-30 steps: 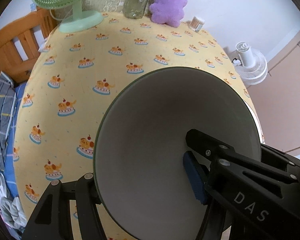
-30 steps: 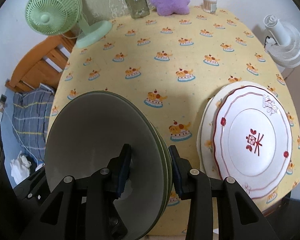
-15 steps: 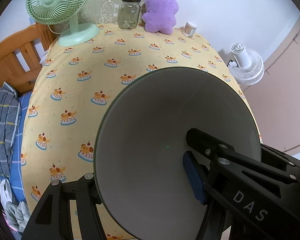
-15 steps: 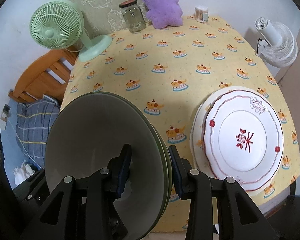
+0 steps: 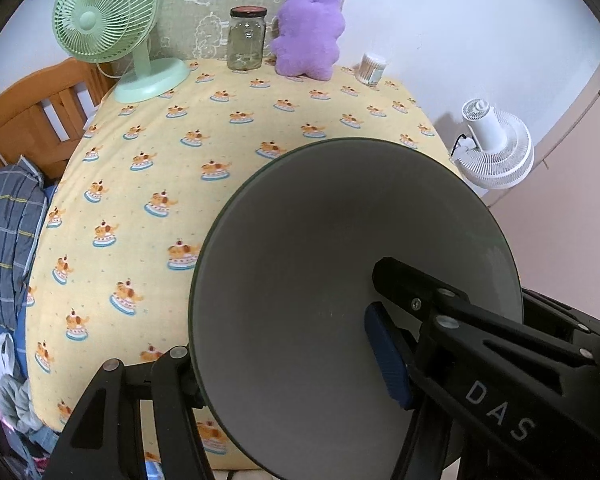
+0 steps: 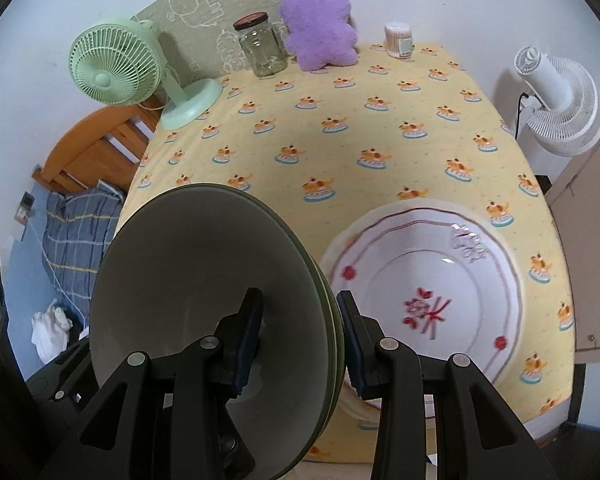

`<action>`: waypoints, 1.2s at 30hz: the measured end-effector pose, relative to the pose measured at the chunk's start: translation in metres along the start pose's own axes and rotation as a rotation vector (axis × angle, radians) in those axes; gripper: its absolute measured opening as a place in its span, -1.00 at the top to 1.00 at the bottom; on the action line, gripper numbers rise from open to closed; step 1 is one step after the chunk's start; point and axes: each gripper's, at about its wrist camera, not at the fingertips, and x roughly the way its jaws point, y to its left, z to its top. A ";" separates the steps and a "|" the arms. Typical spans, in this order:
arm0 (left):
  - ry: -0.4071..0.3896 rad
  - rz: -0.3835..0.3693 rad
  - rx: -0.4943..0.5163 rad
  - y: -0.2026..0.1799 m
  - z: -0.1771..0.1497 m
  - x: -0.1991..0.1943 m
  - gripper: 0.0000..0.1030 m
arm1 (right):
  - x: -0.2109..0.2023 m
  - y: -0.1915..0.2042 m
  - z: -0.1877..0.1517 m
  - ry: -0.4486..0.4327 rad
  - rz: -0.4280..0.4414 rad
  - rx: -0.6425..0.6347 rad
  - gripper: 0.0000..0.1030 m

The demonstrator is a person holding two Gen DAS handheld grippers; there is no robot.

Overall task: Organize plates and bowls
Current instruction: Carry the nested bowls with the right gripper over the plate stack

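Observation:
My left gripper is shut on the rim of a green bowl with a pale grey inside, held tilted above the near edge of the yellow patterned table. My right gripper is shut on the rim of a stack of green bowls, held above the table's near left corner. A stack of white plates with a red rim line and a red flower lies on the table to the right of that gripper.
At the far edge stand a green desk fan, a glass jar, a purple plush toy and a cotton swab tub. A white floor fan stands right of the table. A wooden bed lies to the left.
Both grippers have risen and pulled back with their bowls. The table looks farther away and more of the back wall shows. The plates have not moved.

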 end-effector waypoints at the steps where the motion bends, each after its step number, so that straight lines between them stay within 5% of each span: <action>1: -0.002 0.001 -0.004 -0.005 0.000 0.000 -0.26 | -0.002 -0.005 0.001 0.000 0.001 -0.005 0.20; 23: 0.041 0.011 -0.166 -0.080 -0.013 0.051 -0.22 | 0.011 -0.099 0.007 0.094 0.003 -0.117 0.20; 36: 0.047 0.047 -0.151 -0.099 -0.010 0.069 -0.20 | 0.025 -0.125 0.010 0.109 0.008 -0.106 0.21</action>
